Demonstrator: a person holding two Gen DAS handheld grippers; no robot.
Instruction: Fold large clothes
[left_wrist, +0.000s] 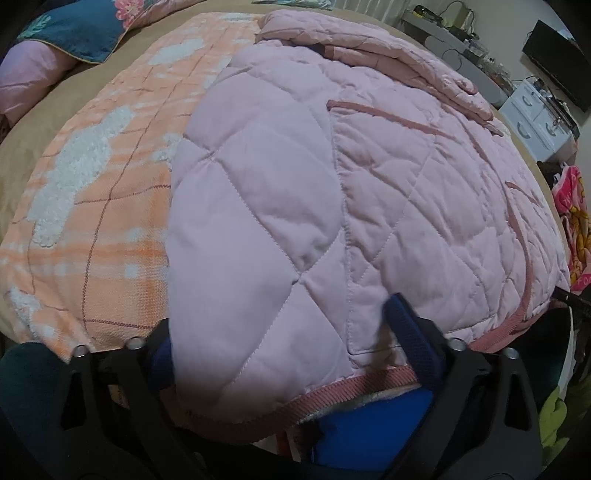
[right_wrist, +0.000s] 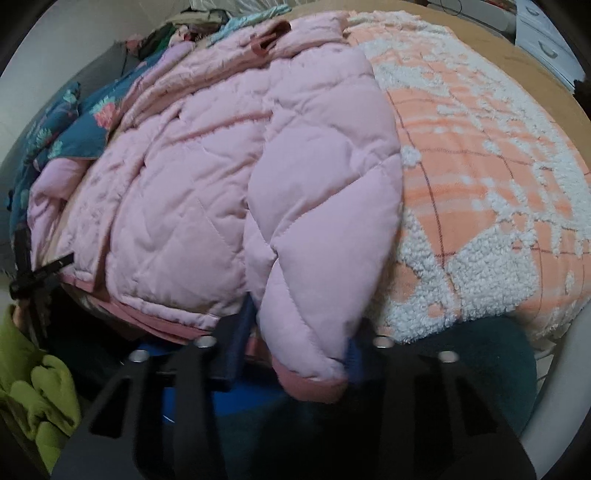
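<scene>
Pale pink quilted padded jacket (left_wrist: 332, 177) with darker pink ribbed trim lies spread on a peach-and-white checked blanket with fluffy white patches (left_wrist: 96, 206), on a bed with a tan sheet (left_wrist: 44, 122). Jacket hem sits at the near bed edge.

Left gripper (left_wrist: 280, 354): black frame, blue pads, jaws standing wide apart around the jacket hem. One blue finger (left_wrist: 410, 332) rests on top of the quilted fabric near the ribbed hem; the other is mostly hidden under the fabric. No squeeze visible on the cloth.

Right gripper (right_wrist: 299, 343): jaws drawn in on the jacket sleeve (right_wrist: 314, 229) just above its dark pink cuff (right_wrist: 314, 384). Blue pads sit against both sides of the sleeve and the sleeve end bunches between them, cuff hanging past the pads toward the camera. View slightly blurred.

Teal floral pillow (left_wrist: 77, 29) at the far side of the bed. White drawer unit (left_wrist: 535, 118) beyond the bed. Lime green cloth (right_wrist: 33, 398) lies below the bed edge.
</scene>
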